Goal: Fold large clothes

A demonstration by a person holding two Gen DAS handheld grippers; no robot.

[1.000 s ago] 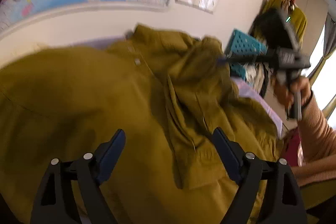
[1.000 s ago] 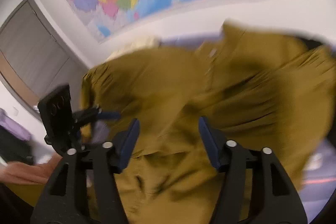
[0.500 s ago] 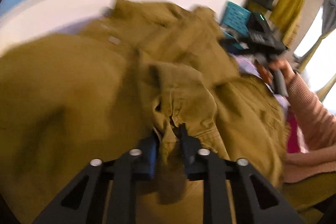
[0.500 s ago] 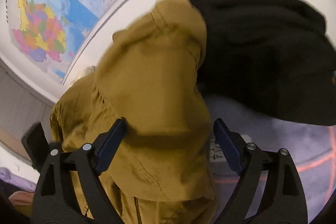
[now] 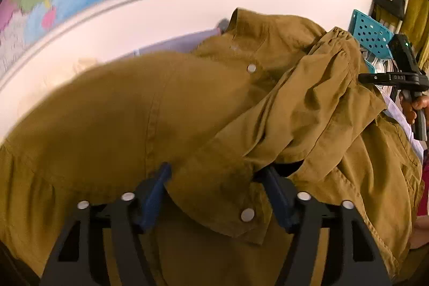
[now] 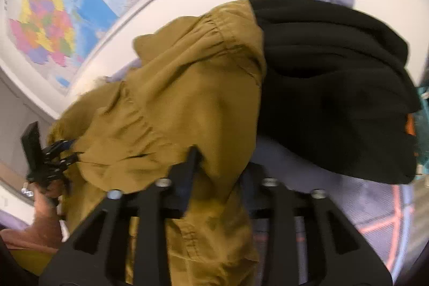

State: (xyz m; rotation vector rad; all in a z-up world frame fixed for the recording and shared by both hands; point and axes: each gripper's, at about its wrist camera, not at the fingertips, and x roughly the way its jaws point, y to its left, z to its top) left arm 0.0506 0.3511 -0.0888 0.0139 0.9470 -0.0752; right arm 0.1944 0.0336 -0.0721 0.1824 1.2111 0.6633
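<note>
Between our left gripper's [image 5: 214, 192] parted fingers lies the olive jacket's [image 5: 134, 119] cuff, ungripped; our right gripper [image 6: 218, 173] straddles a sleeve, clamping unclear.

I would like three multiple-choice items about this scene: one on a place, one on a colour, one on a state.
1. In the right wrist view, where is the black garment?
A. At the right of the jacket, touching it
B. Hanging on the wall map
C. Inside the basket

2. What colour is the perforated basket in the left wrist view?
A. Red
B. White
C. Teal

3. How do the jaws of the left gripper stand?
A. Shut, with nothing between
B. Apart, with a cuff of the jacket between
C. Out of view

Key:
1 A: the black garment lies against the right edge of the jacket.
2 C: the basket is teal.
3 B: the left gripper has its fingers spread around the cuff.
</note>
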